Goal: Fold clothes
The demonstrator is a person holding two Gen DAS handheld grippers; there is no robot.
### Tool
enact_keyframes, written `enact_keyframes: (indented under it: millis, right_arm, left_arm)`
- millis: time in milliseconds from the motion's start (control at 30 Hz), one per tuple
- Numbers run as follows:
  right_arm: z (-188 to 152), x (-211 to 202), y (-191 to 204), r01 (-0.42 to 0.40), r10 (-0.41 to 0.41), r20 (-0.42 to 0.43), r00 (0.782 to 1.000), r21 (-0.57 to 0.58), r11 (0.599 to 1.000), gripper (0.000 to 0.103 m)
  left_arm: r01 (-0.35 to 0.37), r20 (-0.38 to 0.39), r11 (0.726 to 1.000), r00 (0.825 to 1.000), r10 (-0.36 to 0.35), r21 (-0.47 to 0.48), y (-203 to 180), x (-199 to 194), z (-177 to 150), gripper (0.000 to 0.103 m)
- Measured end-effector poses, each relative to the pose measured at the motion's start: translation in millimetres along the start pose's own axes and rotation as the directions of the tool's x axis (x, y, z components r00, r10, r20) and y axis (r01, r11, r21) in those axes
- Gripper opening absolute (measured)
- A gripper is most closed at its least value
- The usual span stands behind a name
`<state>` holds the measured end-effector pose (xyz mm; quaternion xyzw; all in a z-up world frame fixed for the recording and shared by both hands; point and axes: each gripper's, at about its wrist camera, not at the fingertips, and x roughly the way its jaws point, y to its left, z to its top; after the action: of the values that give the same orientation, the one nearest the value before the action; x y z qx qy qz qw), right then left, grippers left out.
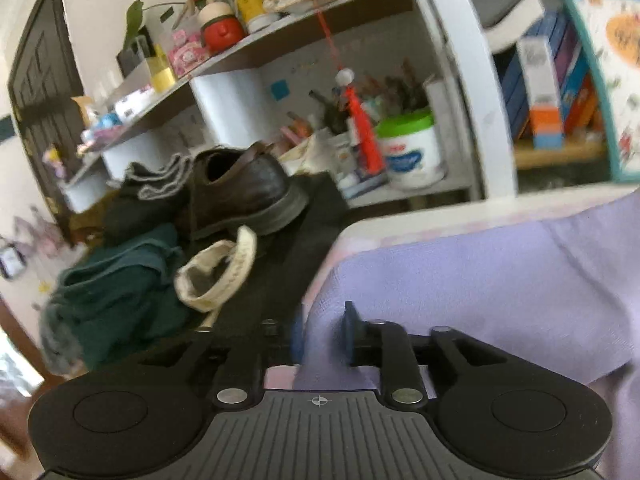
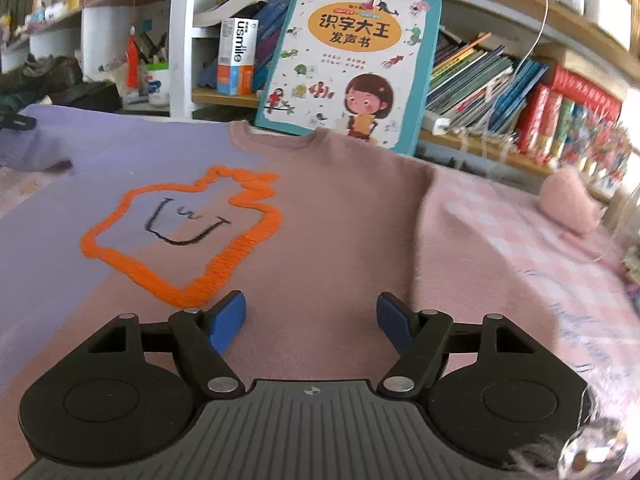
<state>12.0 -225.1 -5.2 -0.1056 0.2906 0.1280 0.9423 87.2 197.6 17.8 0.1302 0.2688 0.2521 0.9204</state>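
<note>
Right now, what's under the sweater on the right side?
A pink checked cloth shows beside the sweater, with a pink fuzzy bundle on it. What lies under the sweater itself is covered.

The table (image 2: 492, 216) wears a pink checked cloth, and nearly all of it is taken up by the sweater (image 2: 320, 216) spread flat across it, lilac on one half and dusty pink on the other, with an orange outline stitched at the middle. Take the sweater as the mark: its collar lies at the far edge, just before a picture book (image 2: 352, 60) leaning on the shelves. Off its pink side, well apart near the far corner, sits a small fluffy pink bundle (image 2: 570, 206). On its lilac side the fabric (image 1: 480, 280) drapes over the rounded table edge (image 1: 400, 224).
</note>
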Motion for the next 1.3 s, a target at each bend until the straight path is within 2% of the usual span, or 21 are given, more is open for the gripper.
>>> enact_keyframes:
  millis: [67, 100, 167, 200, 233, 267, 300, 367, 400, 467, 567, 633, 733, 800, 900, 933, 1067, 1100, 1200, 1300]
  right_arm:
    - [-0.1, -6.1, -1.2, 0.064, -0.063, 0.011, 0.998, -0.045, 0.997, 0.068]
    - [-0.8, -10.0, -2.6, 0.098, -0.097, 0.016, 0.995, -0.063, 0.993, 0.068]
    - [-2.8, -16.6, -9.0, 0.148, -0.147, 0.014, 0.989, -0.08, 0.986, 0.067]
    - [-3.9, -18.1, -13.0, 0.16, -0.16, 0.006, 0.987, -0.076, 0.984, 0.062]
    - [-4.9, -19.2, -17.0, 0.168, -0.169, -0.004, 0.986, -0.071, 0.983, 0.052]
    - [-5.7, -19.2, -20.4, 0.167, -0.168, -0.019, 0.986, -0.062, 0.984, 0.047]
    - [-6.4, -18.0, -23.2, 0.163, -0.165, -0.033, 0.986, -0.055, 0.985, 0.04]
    - [-7.5, -15.2, -26.8, 0.159, -0.162, -0.056, 0.985, -0.045, 0.986, 0.037]
    - [-7.4, -14.3, -27.2, 0.162, -0.164, -0.062, 0.985, -0.043, 0.986, 0.037]
    - [-6.9, -13.8, -28.3, 0.169, -0.172, -0.067, 0.983, -0.04, 0.985, 0.034]
    - [-6.8, -13.6, -31.7, 0.182, -0.185, -0.079, 0.98, -0.035, 0.983, 0.026]
    - [-6.0, -15.2, -34.2, 0.193, -0.195, -0.079, 0.978, -0.027, 0.981, 0.004]
    - [-3.0, -20.1, -37.2, 0.329, -0.333, -0.034, 0.942, -0.079, 0.941, 0.004]
    - [1.6, -22.8, -45.1, 0.424, -0.426, 0.007, 0.905, -0.112, 0.899, 0.004]
    - [10.0, -12.6, -63.4, 0.546, -0.546, 0.055, 0.836, -0.192, 0.816, 0.004]
    - [12.2, -4.5, -73.4, 0.569, -0.572, 0.053, 0.819, -0.211, 0.795, 0.004]
    - [17.0, 41.5, -116.6, 0.651, -0.672, 0.042, 0.739, -0.3, 0.697, 0.004]
    - [17.5, 51.4, -124.1, 0.66, -0.686, 0.038, 0.727, -0.315, 0.682, 0.004]
    - [19.6, 75.7, -138.7, 0.662, -0.701, 0.019, 0.713, -0.348, 0.664, 0.003]
    - [21.7, 100.0, -153.4, 0.663, -0.717, 0.001, 0.697, -0.38, 0.645, 0.003]
  left_arm:
    - [-0.03, 0.033, 1.0, 0.999, 0.03, -0.002, 0.2, -10.6, 1.6, 0.032]
    - [-0.03, 0.063, 1.0, 0.998, 0.03, 0.001, -1.1, -20.3, 2.5, 0.038]
    - [0.036, 0.123, 0.999, 0.992, -0.038, 0.02, -5.7, -43.7, 3.6, 0.042]
    - [0.096, 0.137, 0.995, 0.986, -0.1, 0.032, -9.2, -55.1, 3.4, 0.046]
    - [0.163, 0.145, 0.986, 0.975, -0.168, 0.045, -13.1, -66.3, 3.1, 0.047]
    - [0.238, 0.147, 0.97, 0.959, -0.243, 0.055, -18.0, -77.3, 1.5, 0.047]
    - [0.313, 0.145, 0.948, 0.937, -0.319, 0.064, -23.2, -88.1, -0.4, 0.047]
    - [0.416, 0.131, 0.906, 0.897, -0.423, 0.08, -34.7, -104.2, -7.1, 0.047]
    - [0.448, 0.119, 0.89, 0.882, -0.456, 0.09, -41.5, -110.2, -11.2, 0.047]
    - [0.476, 0.095, 0.872, 0.869, -0.486, 0.113, -54.0, -120.0, -21.4, 0.047]
    - [0.486, 0.062, 0.861, 0.865, -0.498, 0.147, -68.5, -130.4, -35.6, 0.047]
    - [0.488, 0.044, 0.858, 0.865, -0.5, 0.162, -71.7, -134.6, -44.2, 0.047]
    - [0.499, 0.019, 0.856, 0.863, -0.506, 0.138, -70.1, -135.9, -51.1, 0.048]
    - [0.518, 0.004, 0.849, 0.854, -0.521, 0.101, -64.4, -132.2, -51.3, 0.048]
    - [0.539, -0.01, 0.839, 0.842, -0.54, 0.07, -61.9, -128.2, -52.5, 0.047]
    - [0.54, -0.013, 0.838, 0.841, -0.541, 0.074, -63.3, -127.7, -53.2, 0.048]
    - [0.511, -0.012, 0.848, 0.857, -0.515, 0.14, -74.5, -133.3, -57.5, 0.048]
    - [0.509, -0.011, 0.848, 0.858, -0.513, 0.148, -75.6, -135.1, -58.1, 0.048]
    - [0.51, -0.016, 0.847, 0.858, -0.513, 0.151, -75.5, -138.0, -59.0, 0.048]
    - [0.533, -0.036, 0.839, 0.846, -0.532, 0.112, -73.3, -137.4, -58.7, 0.048]
